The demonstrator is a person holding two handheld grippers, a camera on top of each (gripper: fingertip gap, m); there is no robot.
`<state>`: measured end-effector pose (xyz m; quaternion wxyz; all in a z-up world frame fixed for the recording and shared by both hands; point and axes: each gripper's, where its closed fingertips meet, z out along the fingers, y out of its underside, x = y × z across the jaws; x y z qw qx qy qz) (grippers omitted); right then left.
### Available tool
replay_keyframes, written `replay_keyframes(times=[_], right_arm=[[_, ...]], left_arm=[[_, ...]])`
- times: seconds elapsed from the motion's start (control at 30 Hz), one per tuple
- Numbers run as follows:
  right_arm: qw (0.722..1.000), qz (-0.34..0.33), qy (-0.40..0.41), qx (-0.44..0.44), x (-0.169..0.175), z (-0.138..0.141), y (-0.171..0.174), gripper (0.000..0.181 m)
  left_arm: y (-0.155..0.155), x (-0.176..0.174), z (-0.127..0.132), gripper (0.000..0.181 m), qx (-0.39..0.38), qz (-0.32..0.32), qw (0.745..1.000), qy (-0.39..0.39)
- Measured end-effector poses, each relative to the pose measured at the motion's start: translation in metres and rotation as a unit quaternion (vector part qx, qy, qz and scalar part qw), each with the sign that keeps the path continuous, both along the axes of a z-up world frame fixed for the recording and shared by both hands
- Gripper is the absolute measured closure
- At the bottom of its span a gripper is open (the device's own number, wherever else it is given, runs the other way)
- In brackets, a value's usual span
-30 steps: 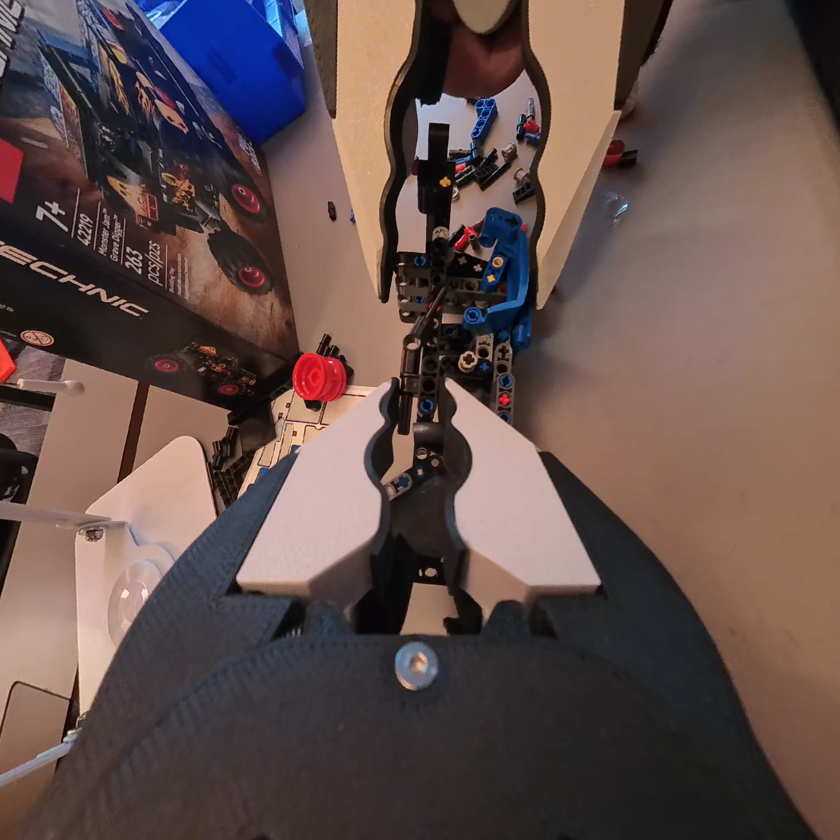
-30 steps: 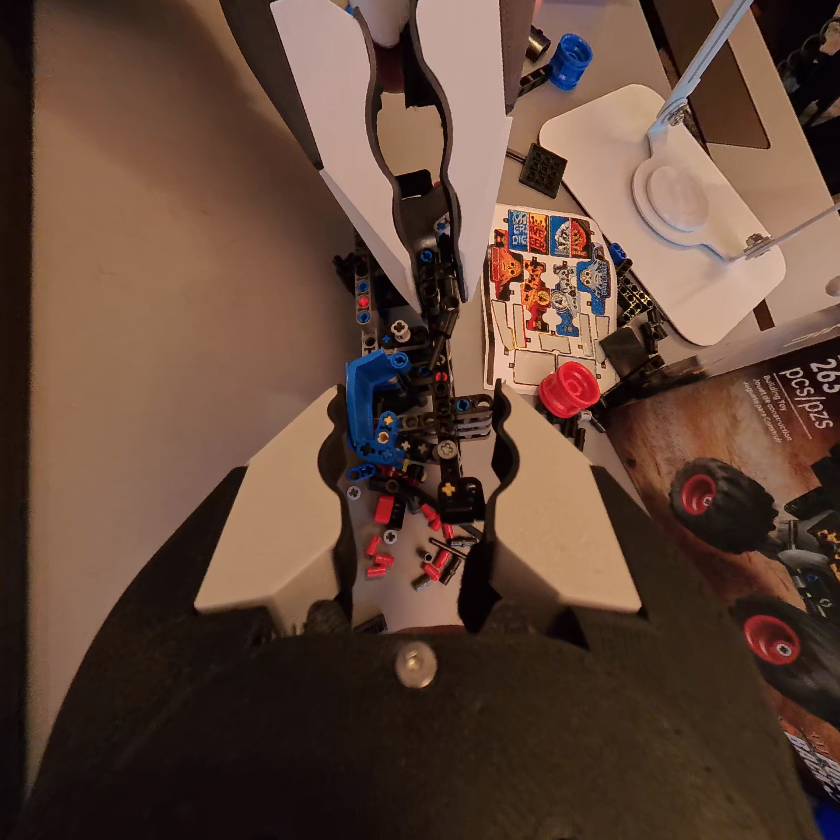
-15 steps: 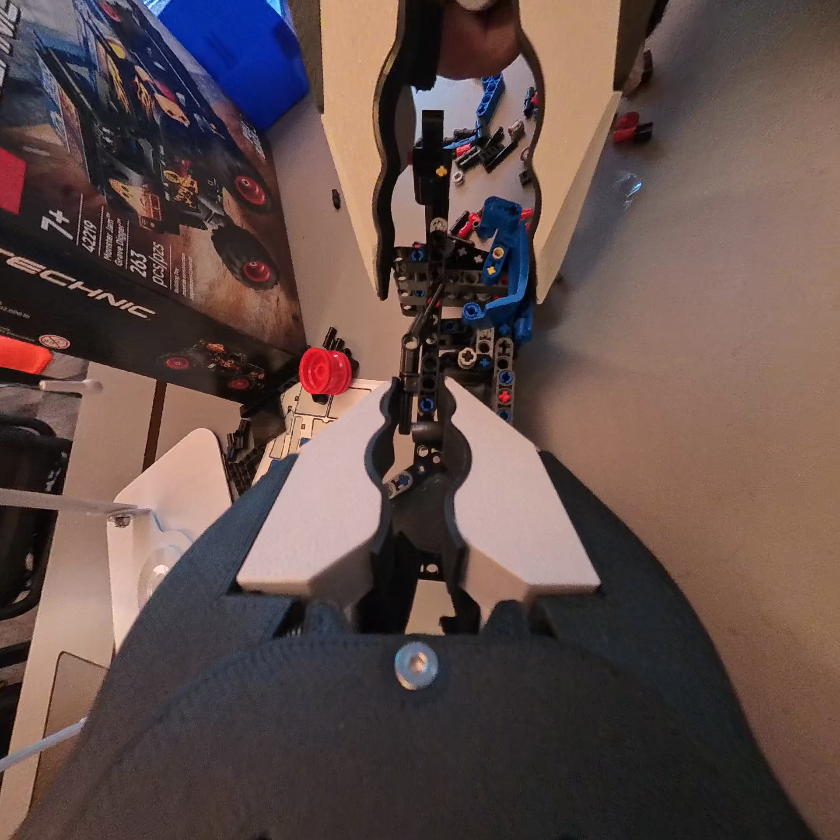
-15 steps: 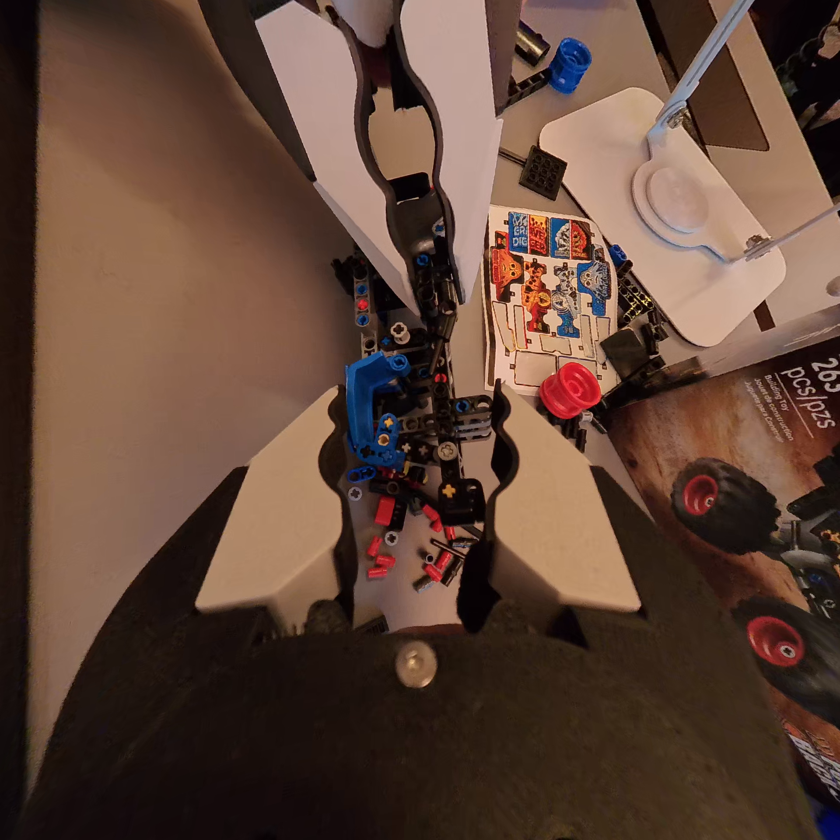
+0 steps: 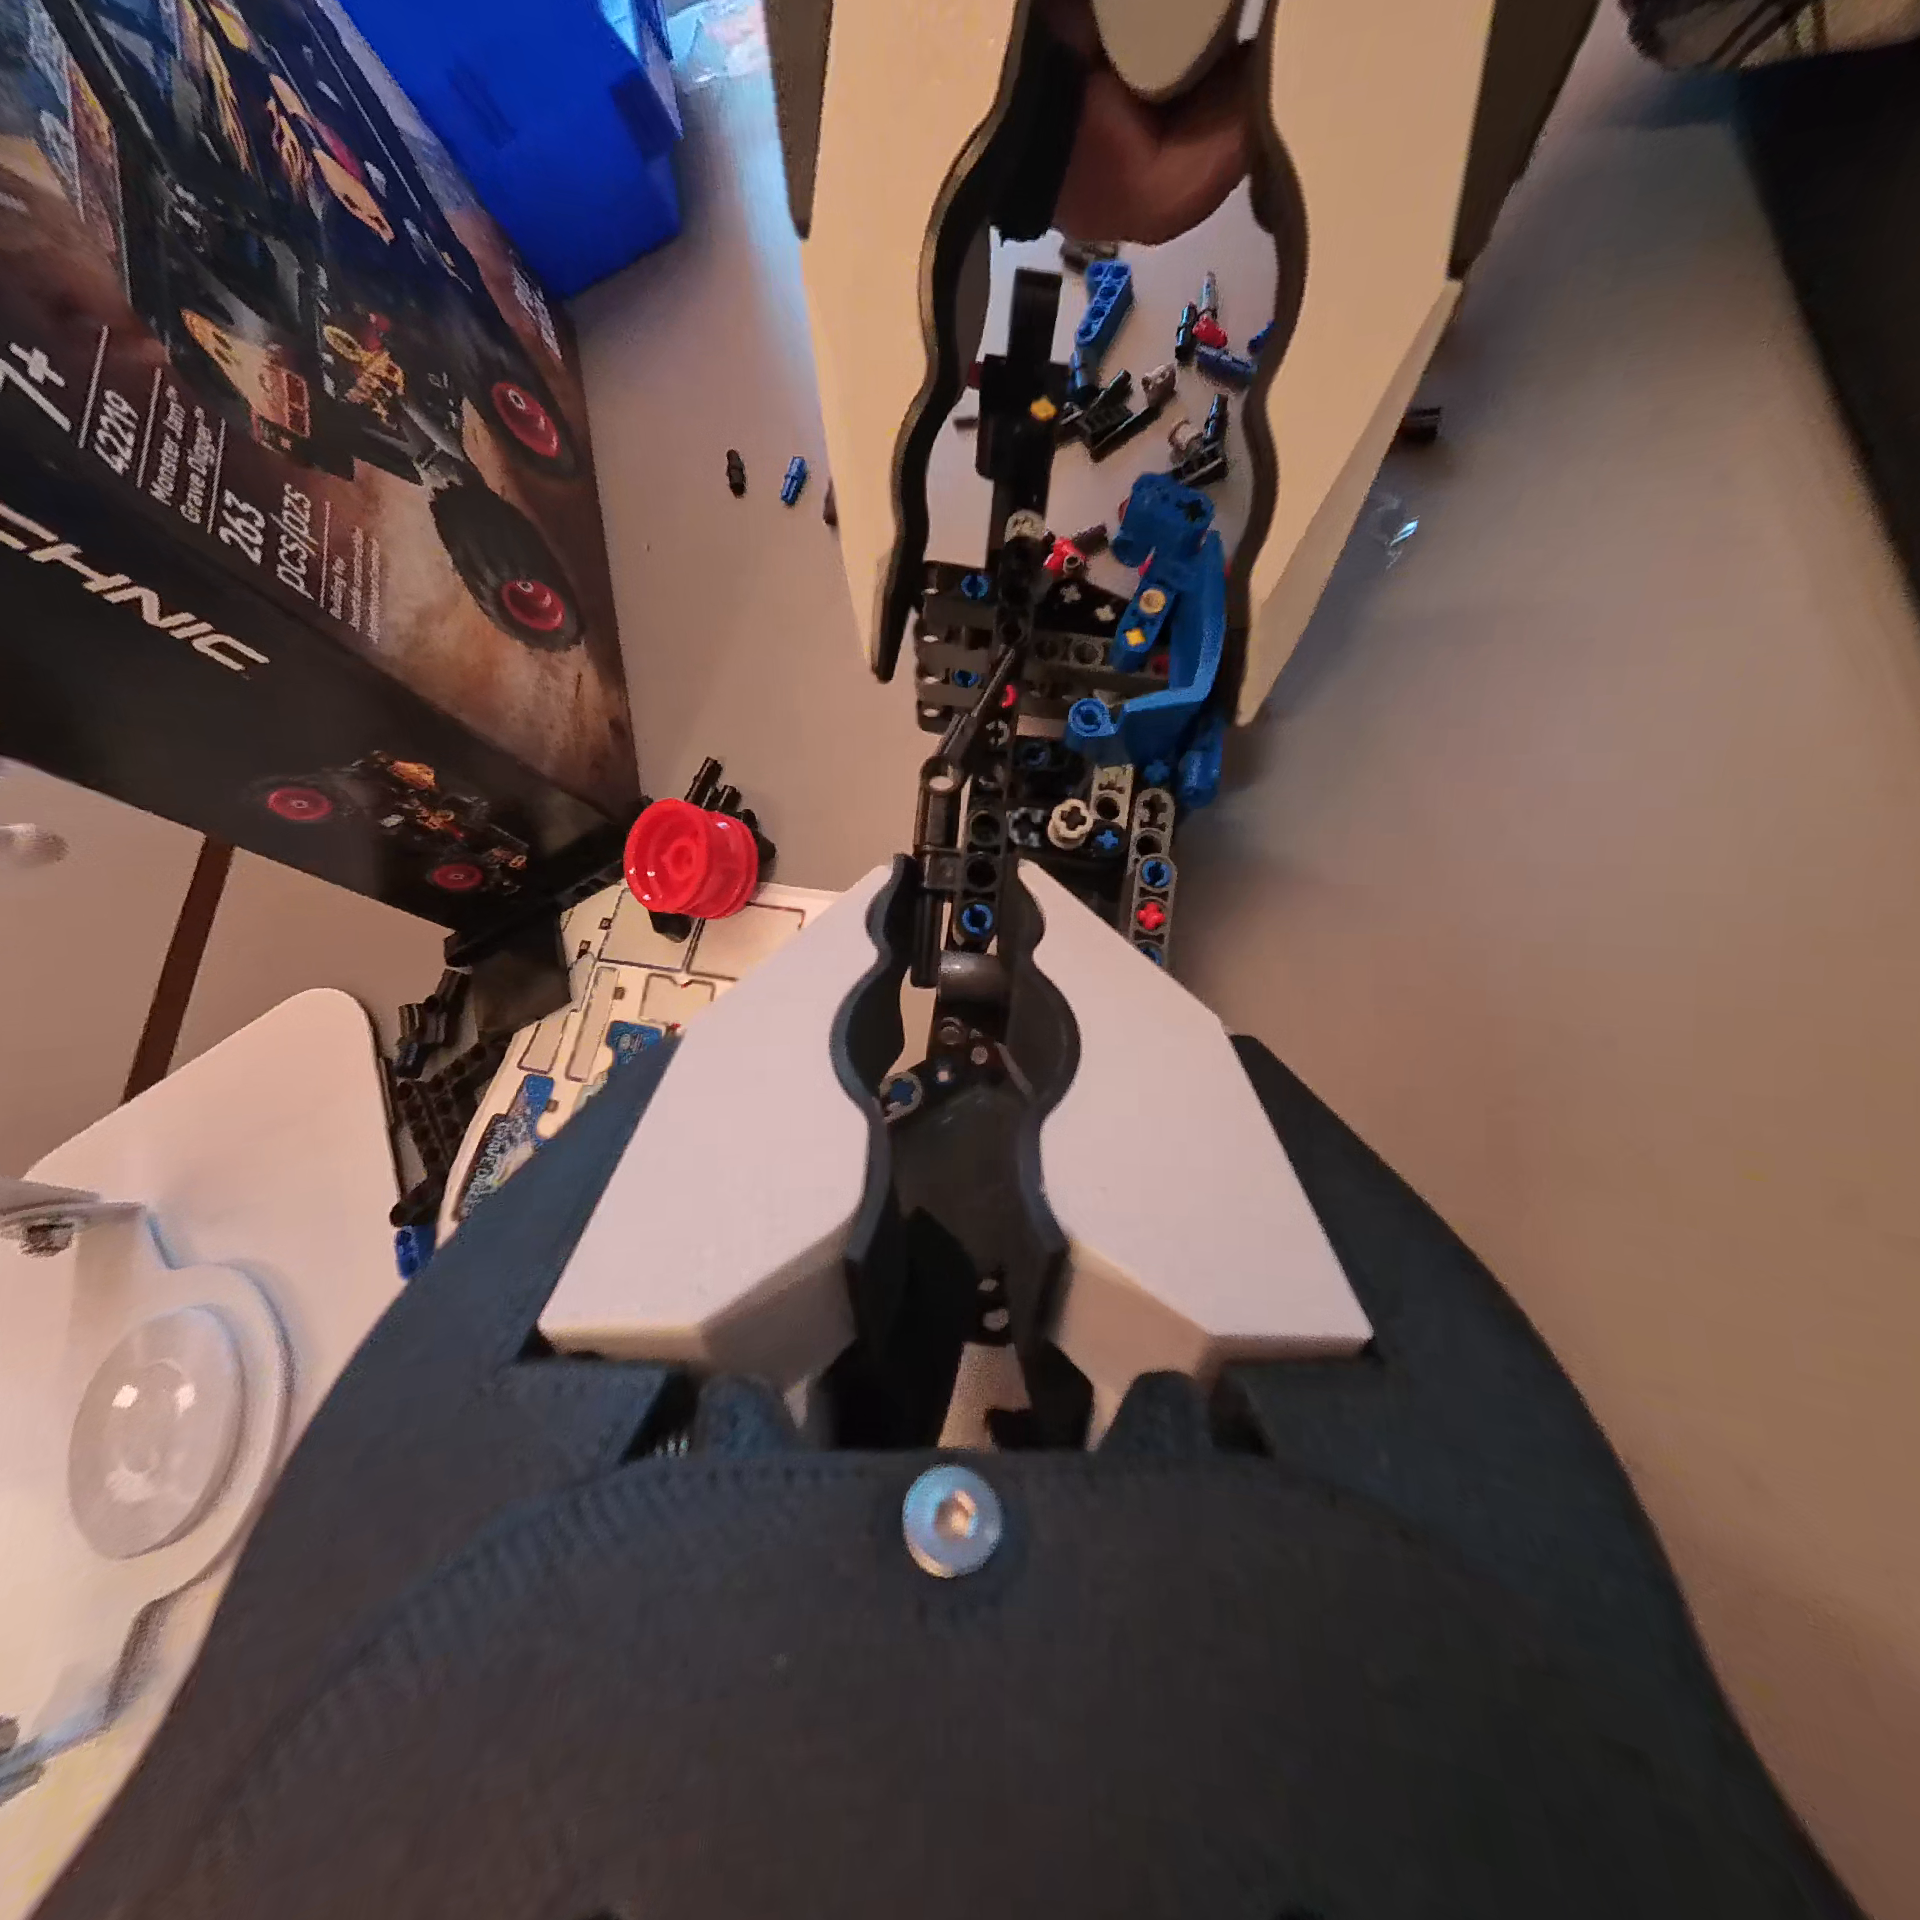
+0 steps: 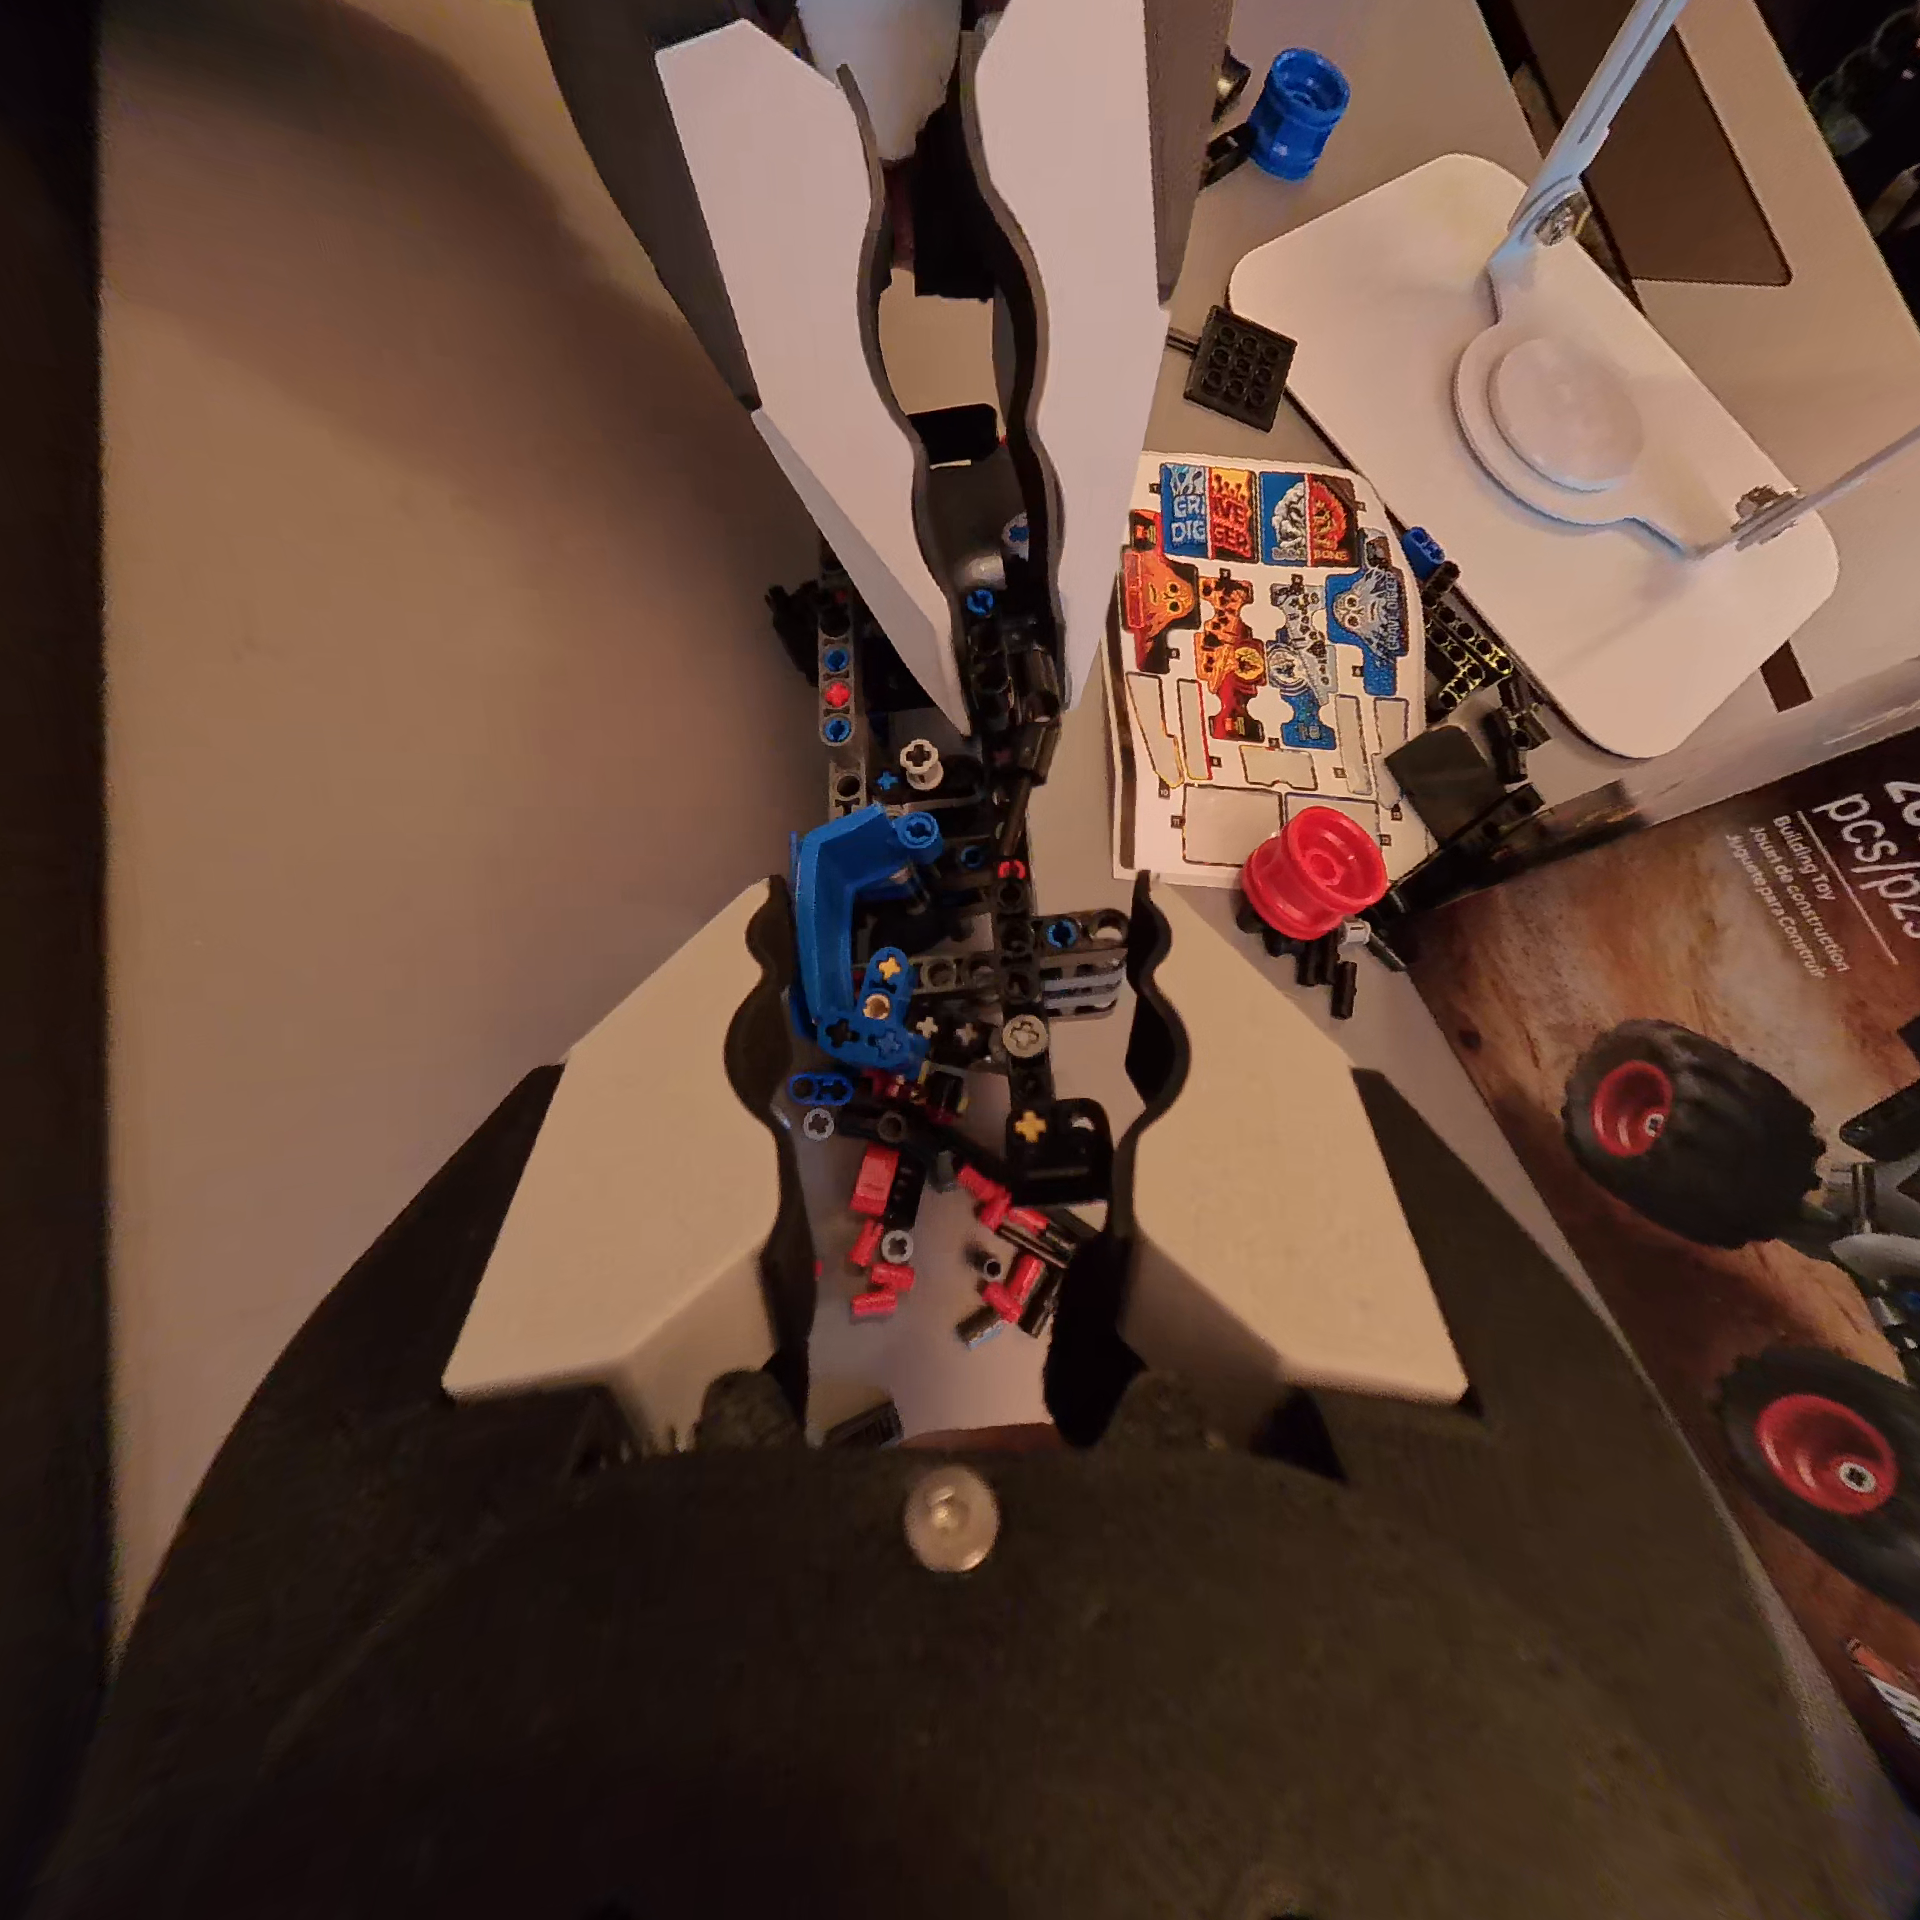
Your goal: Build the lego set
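Black-and-blue lego chassis [image 5: 1049,727] — long axis between grippers, left hand-held gripper [image 5: 961,904] clamping one end, right hand-held gripper [image 6: 951,935] wide.

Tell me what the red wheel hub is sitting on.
The red wheel hub rests on the lower corner of the sticker sheet, with small black pins beside it. What lies directly beneath it is hidden.

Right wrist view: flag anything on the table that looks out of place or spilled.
Small red and black pins lie scattered loose between the right gripper's open fingers. A red wheel hub sits on the sticker sheet's corner. Otherwise ordinary build clutter.
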<state>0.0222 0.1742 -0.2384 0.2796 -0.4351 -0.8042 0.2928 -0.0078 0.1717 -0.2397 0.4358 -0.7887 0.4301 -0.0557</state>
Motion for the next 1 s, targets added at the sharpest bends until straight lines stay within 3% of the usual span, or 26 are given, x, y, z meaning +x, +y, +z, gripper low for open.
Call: replay_keyframes(times=[0.27,0.37,0.5,1.0], right_arm=[[1.000,-0.002,0.000,-0.018,0.000,-0.001,-0.001,0.117],[1.000,0.000,0.001,-0.019,0.000,-0.001,-0.001,0.117],[1.000,0.000,0.001,-0.020,0.000,-0.001,-0.001,0.117],[1.000,-0.001,-0.004,-0.029,-0.001,-0.001,-0.002,0.118]], left_arm=[[0.000,0.002,0.000,0.167,-0.026,-0.017,0.998,-0.047],[0.000,0.002,0.004,0.152,-0.002,-0.021,1.000,-0.023],[-0.001,0.005,0.015,0.167,0.024,-0.028,0.999,-0.013],[0.000,0.004,0.008,0.167,0.022,-0.026,0.999,-0.004]])
